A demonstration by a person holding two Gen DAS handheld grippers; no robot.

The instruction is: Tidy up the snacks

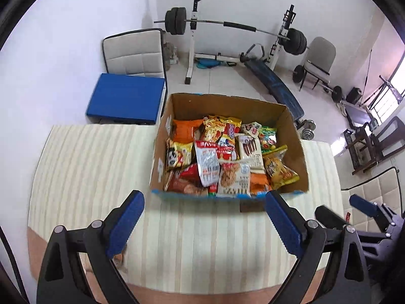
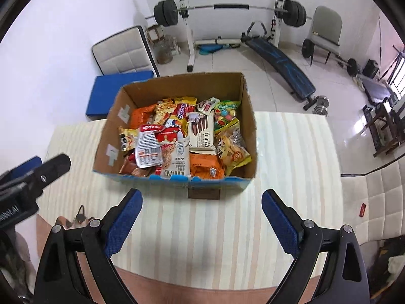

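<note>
While hovering over striped tablecloth [image 1: 202,240]: left gripper [image 1: 203,224] spread wide, nothing between blue pads [image 1: 125,224]. Right gripper [image 2: 202,221] likewise spread and empty. Cardboard box [image 2: 235,93] at twelve o'clock ahead of both, packed with snack packets [image 2: 177,136]. Weight bench [image 2: 281,58] beyond at one o'clock.

A home gym room: a barbell rack [image 2: 227,7], sit-up bench [image 2: 281,58], dumbbells [image 2: 320,106] and tiled floor [image 2: 329,116].
</note>
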